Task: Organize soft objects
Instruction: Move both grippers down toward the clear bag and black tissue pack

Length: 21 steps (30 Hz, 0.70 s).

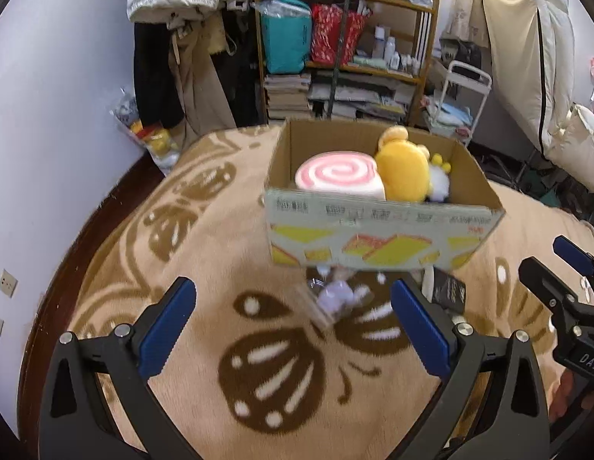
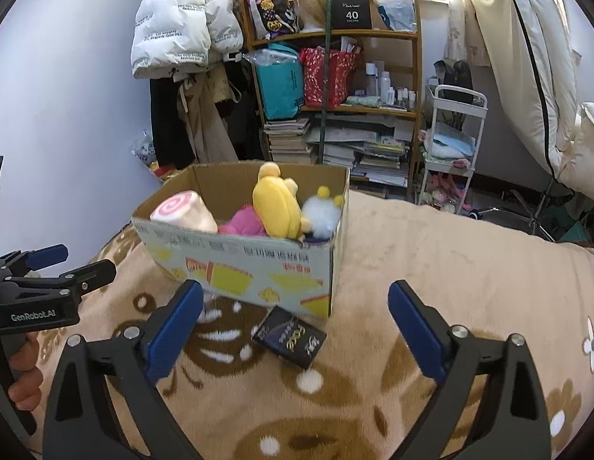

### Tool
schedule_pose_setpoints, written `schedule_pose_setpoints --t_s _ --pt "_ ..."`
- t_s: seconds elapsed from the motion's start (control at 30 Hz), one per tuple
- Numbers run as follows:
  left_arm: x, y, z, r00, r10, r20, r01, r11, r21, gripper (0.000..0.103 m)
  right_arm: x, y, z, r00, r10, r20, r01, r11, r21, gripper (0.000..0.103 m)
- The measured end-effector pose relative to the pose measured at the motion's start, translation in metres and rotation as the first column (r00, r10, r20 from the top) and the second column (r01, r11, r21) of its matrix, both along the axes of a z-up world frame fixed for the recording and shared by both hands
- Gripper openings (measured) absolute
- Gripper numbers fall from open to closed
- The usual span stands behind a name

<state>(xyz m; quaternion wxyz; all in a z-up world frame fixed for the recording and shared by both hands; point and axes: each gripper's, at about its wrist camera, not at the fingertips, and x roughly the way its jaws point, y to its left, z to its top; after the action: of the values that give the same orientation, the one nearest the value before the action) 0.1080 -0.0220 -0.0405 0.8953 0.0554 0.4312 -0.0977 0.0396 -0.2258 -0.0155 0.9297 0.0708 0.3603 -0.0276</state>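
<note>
Most of the sorting looks done. Straight ahead of both hand-held grippers, a cardboard box (image 2: 239, 264) stands on a bed covered by a tan blanket (image 2: 431, 253), and it already holds the soft things: a pink swirl roll cushion (image 2: 182, 212) at the left end, a yellow plush (image 2: 276, 207) in the middle with a pink plush (image 2: 241, 224) tucked beside it, and a white fluffy toy (image 2: 322, 212) at the right end.

The left hand-held gripper (image 1: 293, 329) has its blue pads spread wide with nothing pressed between them. The right hand-held gripper (image 2: 295, 326) stands just as wide and also empty. Neither touches the box; both hover short of its near wall.

What remains lies on the blanket between the grippers and the box. In front of the left one, just below the box's near wall, sits a small pale, partly clear object (image 1: 333, 299); it is blurred, so whether it is a soft toy or a plastic wrapper I cannot tell. Just ahead of the right one, touching or nearly touching the box's near corner, lies a dark flat packet (image 2: 289, 335) that looks rigid rather than soft, so it probably does not belong with the plush. No other loose plush shows on the bed in either view.
</note>
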Motion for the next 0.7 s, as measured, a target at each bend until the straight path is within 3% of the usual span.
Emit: schedule_pose_setpoints --t_s 0.27,0.7 --pt "-0.002 0.006 -0.014 0.998 0.026 -0.057 -0.026 1.000 0.006 0.100 -0.001 0.013 -0.017 0.998 0.037 -0.053 -0.037 0.999 0.003 0.102" --pt "0.030 0.007 -0.040 0.989 0.045 -0.141 -0.046 0.999 -0.001 0.100 0.017 0.026 -0.052 0.989 0.056 -0.138 -0.058 0.998 -0.013 0.102"
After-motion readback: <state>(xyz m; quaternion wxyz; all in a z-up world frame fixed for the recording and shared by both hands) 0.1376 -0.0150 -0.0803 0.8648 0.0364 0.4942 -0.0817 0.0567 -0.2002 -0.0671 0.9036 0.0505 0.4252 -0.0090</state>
